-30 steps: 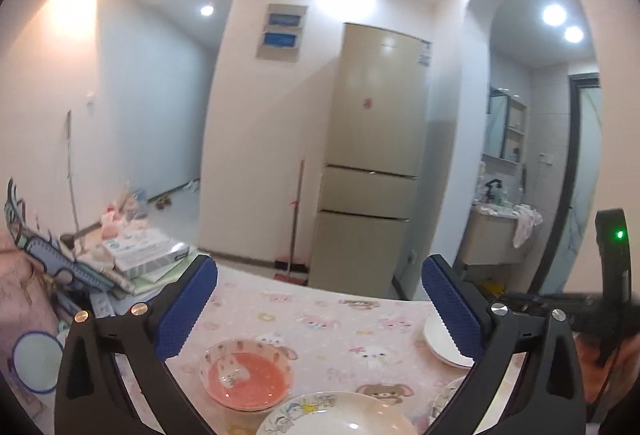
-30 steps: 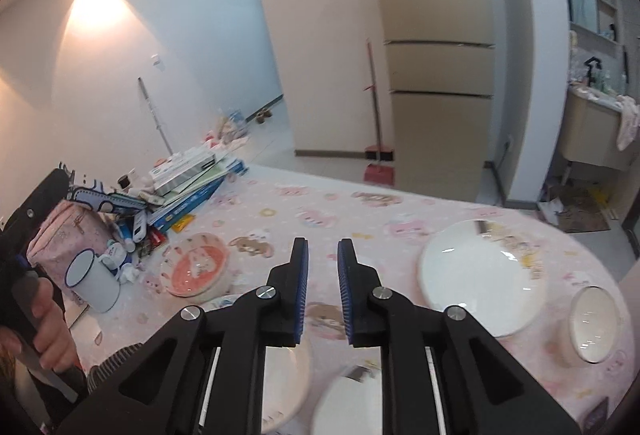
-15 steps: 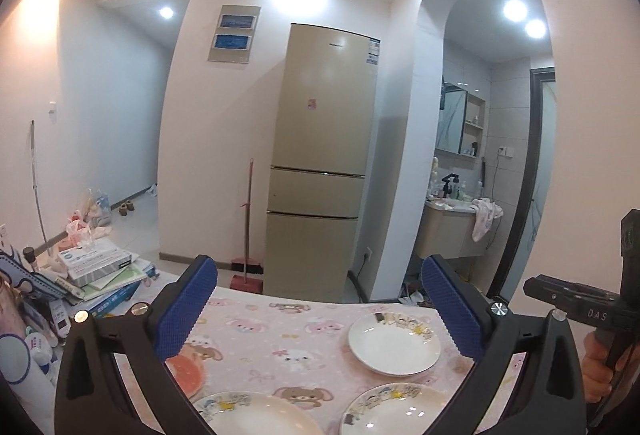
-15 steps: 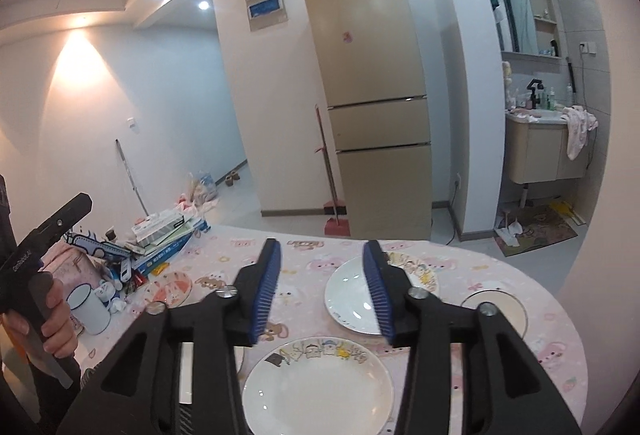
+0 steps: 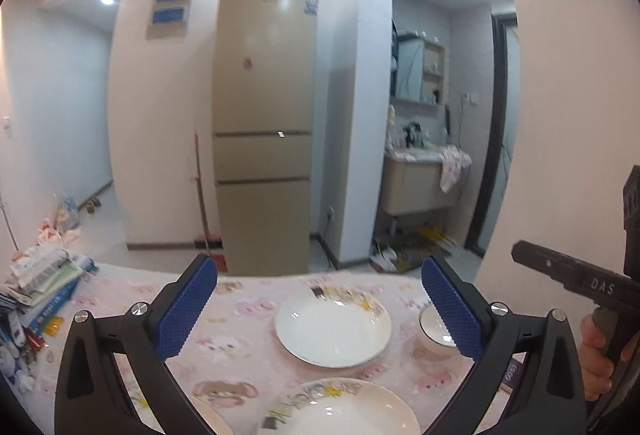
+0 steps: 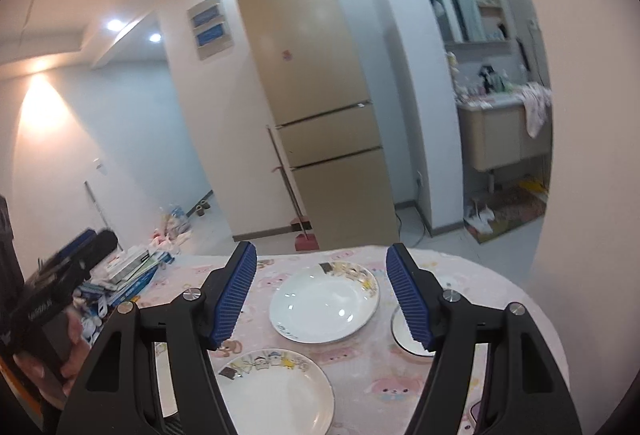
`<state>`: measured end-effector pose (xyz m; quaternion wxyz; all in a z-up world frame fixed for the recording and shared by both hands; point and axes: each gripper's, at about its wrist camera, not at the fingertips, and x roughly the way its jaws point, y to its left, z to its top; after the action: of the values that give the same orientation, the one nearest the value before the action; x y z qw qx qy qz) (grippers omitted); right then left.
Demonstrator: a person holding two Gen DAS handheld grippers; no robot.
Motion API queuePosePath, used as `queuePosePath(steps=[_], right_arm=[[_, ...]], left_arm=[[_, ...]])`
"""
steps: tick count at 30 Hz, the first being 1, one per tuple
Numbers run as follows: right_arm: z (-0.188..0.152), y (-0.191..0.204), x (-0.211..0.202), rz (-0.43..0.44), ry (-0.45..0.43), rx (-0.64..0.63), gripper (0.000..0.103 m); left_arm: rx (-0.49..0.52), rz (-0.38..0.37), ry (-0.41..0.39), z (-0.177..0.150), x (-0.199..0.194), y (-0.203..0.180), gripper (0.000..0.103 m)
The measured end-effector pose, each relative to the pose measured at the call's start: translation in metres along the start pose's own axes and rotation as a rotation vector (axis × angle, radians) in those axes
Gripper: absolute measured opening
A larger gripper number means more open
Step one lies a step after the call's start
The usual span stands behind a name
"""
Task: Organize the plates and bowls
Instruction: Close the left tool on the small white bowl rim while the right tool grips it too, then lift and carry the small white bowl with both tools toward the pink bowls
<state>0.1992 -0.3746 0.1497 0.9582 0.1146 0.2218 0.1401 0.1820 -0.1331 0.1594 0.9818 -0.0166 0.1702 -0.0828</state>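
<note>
A white plate (image 5: 333,331) lies on the pink tablecloth (image 5: 120,295), far middle; it also shows in the right wrist view (image 6: 324,305). A second patterned plate (image 5: 344,411) lies nearer; the right wrist view shows it too (image 6: 276,387). A small white bowl (image 5: 434,327) stands to the right, partly hidden behind a finger; in the right wrist view it (image 6: 404,331) is also partly hidden. My left gripper (image 5: 320,309) is open and empty above the table. My right gripper (image 6: 322,295) is open and empty, framing the far plate.
A stack of books and clutter (image 5: 40,275) sits at the table's left edge (image 6: 128,271). A tall fridge (image 5: 264,127) stands behind the table, a broom (image 5: 204,203) beside it. The table's right edge (image 6: 532,299) curves round.
Both cameras swung right and up. The right gripper opened from shut to wide. The pink bowl left the left view; the small white bowl came in.
</note>
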Motion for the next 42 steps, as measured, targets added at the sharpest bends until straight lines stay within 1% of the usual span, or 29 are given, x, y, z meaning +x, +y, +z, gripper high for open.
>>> queuePosePath(steps=[3, 6, 8, 9, 11, 12, 13, 14, 16, 17, 18, 21, 23, 24, 25, 26, 28, 29, 31, 33, 34, 36, 38, 42], right_arm=[[0.002, -0.030, 0.018, -0.040, 0.033, 0.045, 0.067], [0.003, -0.059, 0.039, -0.107, 0.060, 0.074, 0.067], [-0.001, -0.081, 0.057, -0.160, 0.114, 0.118, 0.067], [-0.003, -0.091, 0.065, -0.187, 0.145, 0.137, 0.067], [-0.013, -0.110, 0.080, -0.266, 0.194, 0.188, 0.067], [-0.019, -0.120, 0.089, -0.320, 0.224, 0.213, 0.067], [-0.025, -0.129, 0.097, -0.365, 0.257, 0.223, 0.067], [-0.030, -0.135, 0.104, -0.385, 0.283, 0.224, 0.067], [-0.040, -0.148, 0.116, -0.370, 0.334, 0.245, 0.067], [-0.044, -0.152, 0.123, -0.353, 0.357, 0.257, 0.067], [-0.046, -0.155, 0.127, -0.354, 0.374, 0.263, 0.066], [-0.053, -0.161, 0.137, -0.351, 0.417, 0.269, 0.064], [-0.056, -0.165, 0.143, -0.359, 0.438, 0.263, 0.061], [-0.059, -0.163, 0.146, -0.371, 0.448, 0.260, 0.057], [-0.061, -0.166, 0.148, -0.381, 0.459, 0.262, 0.053], [-0.064, -0.170, 0.150, -0.384, 0.470, 0.266, 0.050], [-0.065, -0.177, 0.154, -0.372, 0.496, 0.281, 0.044], [-0.066, -0.182, 0.155, -0.367, 0.499, 0.295, 0.042], [-0.068, -0.188, 0.155, -0.371, 0.506, 0.311, 0.039], [-0.069, -0.191, 0.155, -0.362, 0.512, 0.323, 0.035], [-0.069, -0.191, 0.155, -0.350, 0.518, 0.325, 0.032], [-0.070, -0.189, 0.158, -0.336, 0.529, 0.324, 0.028], [-0.073, -0.188, 0.162, -0.337, 0.546, 0.317, 0.025], [-0.078, -0.188, 0.168, -0.300, 0.563, 0.336, 0.019]], left_arm=[[0.010, -0.023, 0.080, -0.008, 0.036, -0.021, 0.103], [0.001, -0.066, 0.165, -0.016, 0.073, -0.038, 0.103], [-0.010, -0.084, 0.223, -0.022, 0.095, -0.045, 0.103], [-0.017, -0.092, 0.272, -0.028, 0.114, -0.051, 0.103], [-0.027, -0.085, 0.338, -0.038, 0.139, -0.059, 0.103], [-0.037, -0.074, 0.392, -0.047, 0.156, -0.064, 0.102], [-0.055, -0.072, 0.437, -0.055, 0.169, -0.067, 0.098], [-0.086, -0.091, 0.489, -0.067, 0.184, -0.071, 0.093], [-0.110, -0.125, 0.567, -0.083, 0.208, -0.076, 0.091], [-0.114, -0.130, 0.605, -0.090, 0.221, -0.082, 0.089], [-0.114, -0.130, 0.625, -0.094, 0.228, -0.085, 0.087], [-0.117, -0.131, 0.674, -0.105, 0.249, -0.097, 0.082], [-0.117, -0.135, 0.699, -0.106, 0.258, -0.104, 0.071], [-0.119, -0.135, 0.712, -0.108, 0.263, -0.108, 0.068], [-0.121, -0.140, 0.723, -0.109, 0.268, -0.112, 0.062], [-0.122, -0.150, 0.733, -0.111, 0.271, -0.114, 0.056], [-0.120, -0.166, 0.746, -0.112, 0.278, -0.120, 0.051], [-0.106, -0.166, 0.744, -0.113, 0.280, -0.124, 0.049], [-0.068, -0.130, 0.744, -0.115, 0.285, -0.130, 0.044], [-0.068, -0.134, 0.755, -0.118, 0.290, -0.134, 0.038], [-0.073, -0.133, 0.754, -0.119, 0.290, -0.136, 0.035], [-0.063, -0.126, 0.745, -0.119, 0.291, -0.140, 0.035], [-0.057, -0.126, 0.744, -0.120, 0.293, -0.141, 0.032], [-0.081, -0.145, 0.783, -0.129, 0.306, -0.144, 0.028]])
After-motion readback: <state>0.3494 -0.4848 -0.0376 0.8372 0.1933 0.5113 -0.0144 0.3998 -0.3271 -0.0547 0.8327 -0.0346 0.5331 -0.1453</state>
